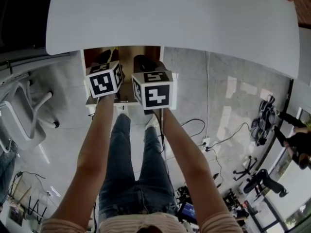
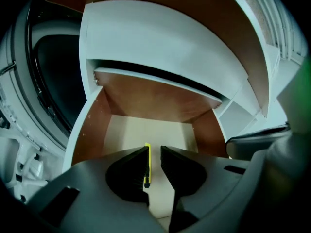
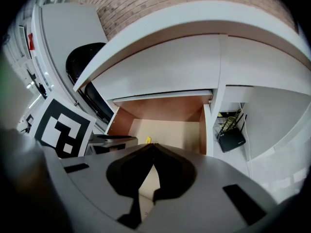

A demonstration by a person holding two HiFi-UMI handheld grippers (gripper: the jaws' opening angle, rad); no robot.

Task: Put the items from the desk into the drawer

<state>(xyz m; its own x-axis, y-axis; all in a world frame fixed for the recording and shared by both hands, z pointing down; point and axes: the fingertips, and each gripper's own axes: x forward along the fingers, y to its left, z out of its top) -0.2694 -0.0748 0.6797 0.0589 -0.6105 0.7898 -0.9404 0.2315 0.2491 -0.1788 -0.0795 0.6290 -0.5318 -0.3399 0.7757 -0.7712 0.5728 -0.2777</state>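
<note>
An open drawer [image 1: 124, 57] with brown walls and a pale floor [image 2: 131, 130] sits under the white desk [image 1: 170, 13]. Both grippers hang over it. My left gripper [image 2: 154, 152] is open by a narrow gap. A thin yellow item with a dark end [image 2: 147, 164] shows in that gap, close against the left jaw; the right jaw stands clear of it. I cannot tell whether it rests on the drawer floor. My right gripper [image 3: 153, 147] is shut, its tips meeting with nothing between them. The yellow tip [image 3: 148, 140] peeks out beside the left gripper [image 3: 114, 141].
A white chair [image 1: 24, 110] stands at the left. Cables and a power strip [image 1: 206, 142] lie on the floor at the right. A black router [image 3: 231, 137] sits under the desk to the right of the drawer [image 3: 165, 127]. A dark round chair back [image 2: 53, 72] is at the left.
</note>
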